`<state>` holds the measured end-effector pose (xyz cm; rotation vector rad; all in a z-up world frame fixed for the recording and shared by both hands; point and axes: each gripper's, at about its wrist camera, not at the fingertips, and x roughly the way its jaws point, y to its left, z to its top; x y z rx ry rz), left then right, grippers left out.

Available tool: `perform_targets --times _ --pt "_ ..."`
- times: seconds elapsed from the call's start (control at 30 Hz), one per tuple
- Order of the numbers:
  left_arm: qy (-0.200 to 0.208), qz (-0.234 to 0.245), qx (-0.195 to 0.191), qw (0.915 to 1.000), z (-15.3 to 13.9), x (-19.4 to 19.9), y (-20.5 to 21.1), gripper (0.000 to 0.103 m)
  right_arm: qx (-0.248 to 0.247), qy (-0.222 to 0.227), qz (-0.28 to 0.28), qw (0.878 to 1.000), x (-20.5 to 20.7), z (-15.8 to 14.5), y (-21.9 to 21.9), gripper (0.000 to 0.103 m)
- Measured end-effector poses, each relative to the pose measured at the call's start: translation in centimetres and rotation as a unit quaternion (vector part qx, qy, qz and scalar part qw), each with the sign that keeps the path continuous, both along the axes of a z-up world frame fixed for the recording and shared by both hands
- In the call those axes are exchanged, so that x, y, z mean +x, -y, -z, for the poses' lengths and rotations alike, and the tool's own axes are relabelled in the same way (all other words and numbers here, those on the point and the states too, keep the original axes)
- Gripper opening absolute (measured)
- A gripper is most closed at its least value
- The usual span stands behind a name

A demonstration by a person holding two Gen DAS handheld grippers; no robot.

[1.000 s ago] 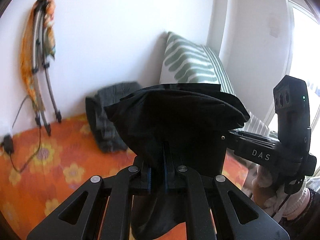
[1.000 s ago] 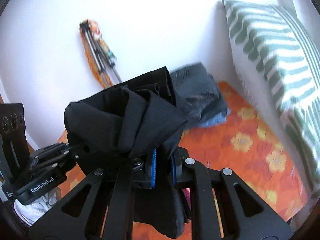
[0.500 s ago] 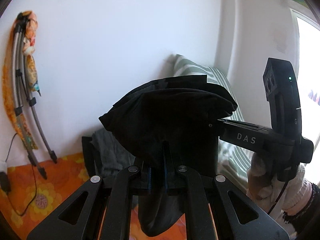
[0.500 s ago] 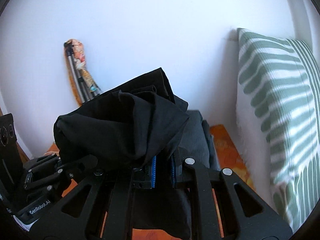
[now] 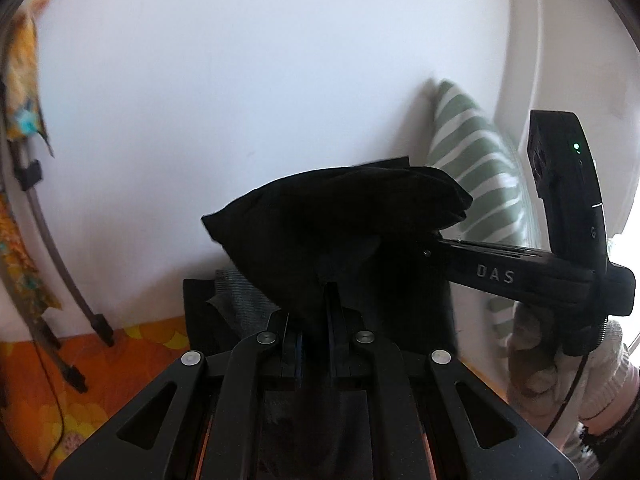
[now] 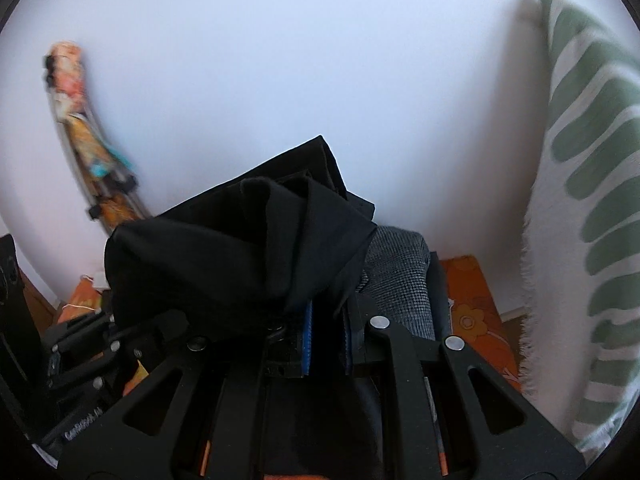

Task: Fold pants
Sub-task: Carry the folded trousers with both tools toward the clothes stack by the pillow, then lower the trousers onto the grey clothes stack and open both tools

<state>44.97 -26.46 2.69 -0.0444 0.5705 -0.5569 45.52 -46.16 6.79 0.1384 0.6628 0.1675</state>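
I have the bunched black cloth pants [image 5: 340, 216] lifted, my left gripper [image 5: 316, 312] and right gripper [image 6: 326, 320] both clamped on their folds side by side, above a grey checked folded garment [image 6: 400, 276], with the green-striped white pillow [image 6: 592, 184] close on the right.

We look forward along each gripper, close behind bunched black pants [image 5: 340, 224], toward the white wall [image 6: 280, 60]; both views share the striped pillow [image 6: 592, 160], slightly blurred.

White wall [image 5: 248, 80] ahead of the jaws; green-striped cushion [image 6: 592, 184] right; orange floral cover [image 5: 36, 384] below left.
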Motion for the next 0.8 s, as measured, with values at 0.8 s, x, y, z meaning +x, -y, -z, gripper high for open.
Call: perform_targets --times 0.8 --pt "0.018 -0.07 0.07 0.9949 1.8 5.8 -0.1 0.032 -0.043 0.023 0.009 0.999 3.9 1.6 -0.1 0.021"
